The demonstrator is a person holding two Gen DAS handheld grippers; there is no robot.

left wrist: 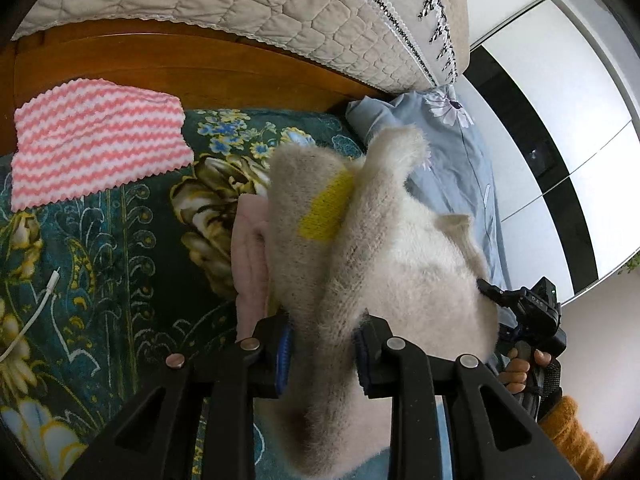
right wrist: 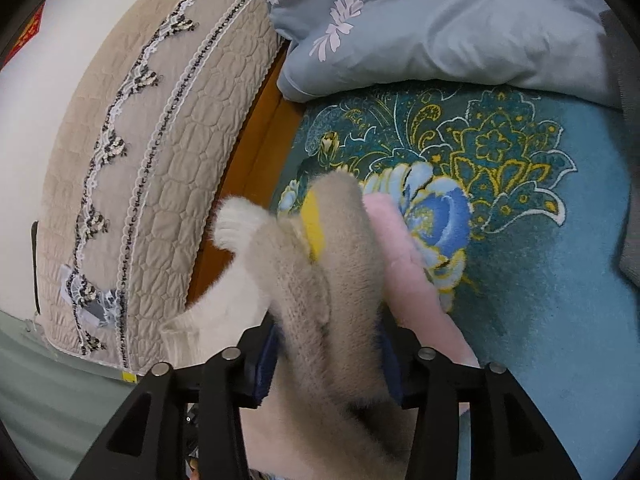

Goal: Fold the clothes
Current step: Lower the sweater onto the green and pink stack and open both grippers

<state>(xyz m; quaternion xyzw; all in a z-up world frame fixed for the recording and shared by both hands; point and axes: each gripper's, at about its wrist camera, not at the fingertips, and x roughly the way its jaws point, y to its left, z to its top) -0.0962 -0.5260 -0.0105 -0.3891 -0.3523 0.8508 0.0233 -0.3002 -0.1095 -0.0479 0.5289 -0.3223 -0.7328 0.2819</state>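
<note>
In the left wrist view, the left hand-held gripper [left wrist: 322, 344] is pinching a fuzzy sweater [left wrist: 360, 240], which is hanging over the bed [left wrist: 120, 248]. A striped towel [left wrist: 100, 140] is lying at ten o'clock, a pillow [left wrist: 452, 160] at two o'clock. In the right wrist view, the right hand-held gripper [right wrist: 328, 356] is pinching the sweater [right wrist: 332, 280] too, a pink garment [right wrist: 412, 272] lying just beside it on the bed [right wrist: 540, 300], the pillow [right wrist: 440, 28] at one o'clock.

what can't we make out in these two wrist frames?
- Left wrist: fuzzy sweater fills the left gripper, hiding its fingertips and the pink garment behind.
- Right wrist: sweater covers the right gripper; its lower part is cut off by the frame edge.
- Left wrist: white cable runs off the edge.
</note>
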